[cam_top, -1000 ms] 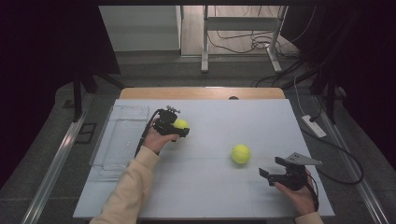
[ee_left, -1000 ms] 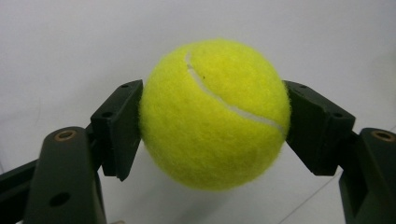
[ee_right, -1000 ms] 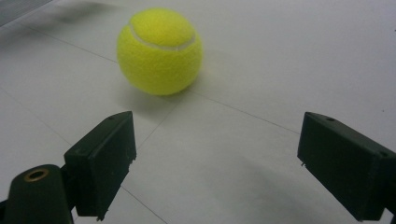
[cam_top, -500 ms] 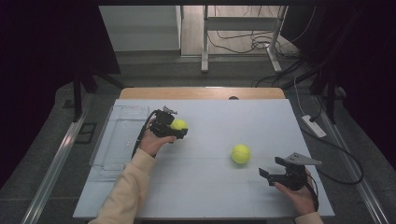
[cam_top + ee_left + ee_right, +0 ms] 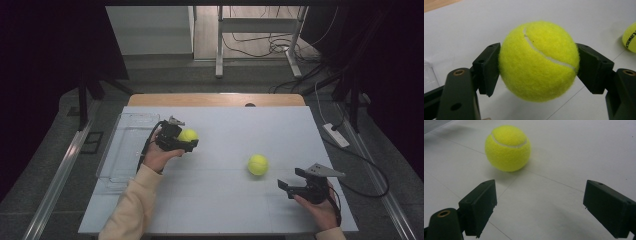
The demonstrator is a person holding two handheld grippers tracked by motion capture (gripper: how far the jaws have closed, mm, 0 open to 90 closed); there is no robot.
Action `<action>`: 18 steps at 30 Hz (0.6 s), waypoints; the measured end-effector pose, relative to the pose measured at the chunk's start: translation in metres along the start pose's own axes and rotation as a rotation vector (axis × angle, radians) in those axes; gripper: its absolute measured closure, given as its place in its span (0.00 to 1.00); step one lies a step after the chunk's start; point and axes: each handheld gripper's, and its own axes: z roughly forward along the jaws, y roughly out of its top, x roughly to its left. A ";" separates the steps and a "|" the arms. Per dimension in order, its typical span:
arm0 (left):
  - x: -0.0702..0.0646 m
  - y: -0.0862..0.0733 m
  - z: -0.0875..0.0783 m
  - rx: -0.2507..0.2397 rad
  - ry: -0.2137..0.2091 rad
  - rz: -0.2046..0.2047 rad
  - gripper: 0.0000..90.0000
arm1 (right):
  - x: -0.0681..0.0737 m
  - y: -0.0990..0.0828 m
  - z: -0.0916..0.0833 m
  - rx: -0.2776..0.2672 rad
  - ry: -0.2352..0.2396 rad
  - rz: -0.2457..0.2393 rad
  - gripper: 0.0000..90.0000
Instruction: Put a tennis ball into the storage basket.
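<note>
Two tennis balls in play: one [image 5: 539, 61] pinched between the jaws of the left gripper [image 5: 181, 141], lifted off the table [image 5: 220, 210] just beside the clear tray [image 5: 125, 150]; the other ball [image 5: 258, 164] loose on the table, ahead of the right gripper [image 5: 292, 186], jaws spread wide. Roughly halfway: first ball probably bound for the tray, not yet dropped; second untouched.

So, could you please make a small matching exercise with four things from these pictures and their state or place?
Things:
1. left hand-held gripper
2. right hand-held gripper
3. second tennis ball
4. clear tray

States:
a. lies loose on the table
b. at the table's left edge
c. open
d. shut on a tennis ball

Pairs: 1-d, 2-c, 3-a, 4-b
</note>
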 end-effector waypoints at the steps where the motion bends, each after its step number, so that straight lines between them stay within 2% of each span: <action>1: 0.000 0.000 -0.001 -0.004 0.000 -0.002 0.30 | 0.000 0.000 0.000 0.000 0.000 0.000 0.13; 18: 0.001 -0.007 -0.011 -0.053 -0.016 0.011 0.30 | 0.000 0.000 0.000 0.002 -0.005 0.004 0.13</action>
